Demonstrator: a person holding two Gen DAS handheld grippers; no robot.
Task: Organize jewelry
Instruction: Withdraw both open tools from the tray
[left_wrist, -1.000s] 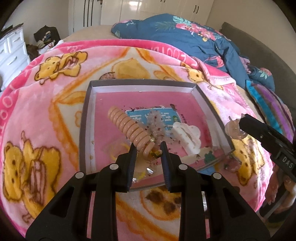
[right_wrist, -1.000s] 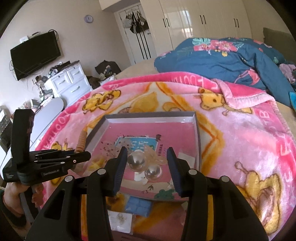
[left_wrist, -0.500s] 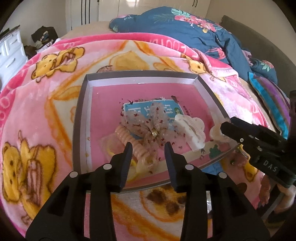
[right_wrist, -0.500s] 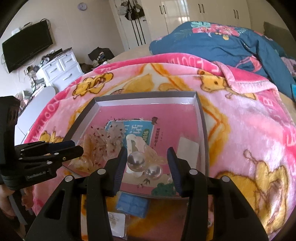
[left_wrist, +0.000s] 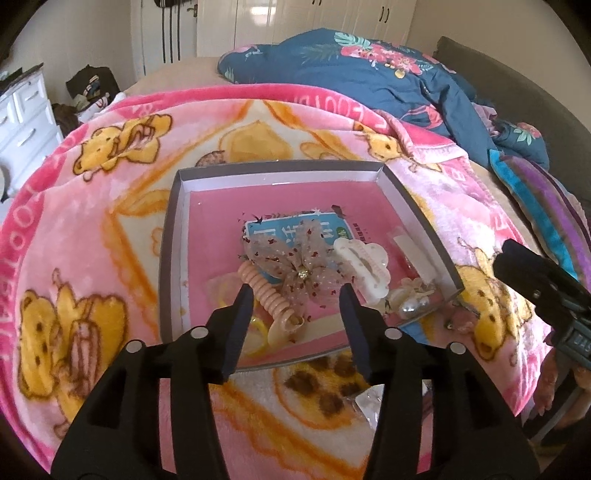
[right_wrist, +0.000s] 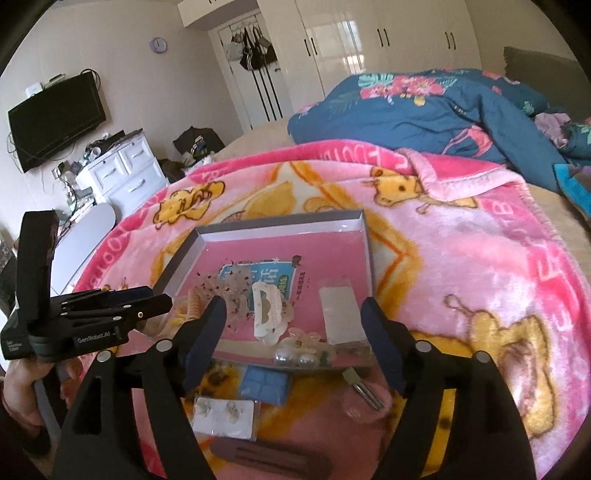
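Both grippers, left (left_wrist: 297, 306) and right (right_wrist: 291, 319), hover spread and empty at the tray's (left_wrist: 173, 221) near edge, pearl hair tie (right_wrist: 293, 356) apparently just inside it, so items collect there.

Black plastic grippers, silver screws, dark blue fingers (left_wrist: 242, 314), white lettering
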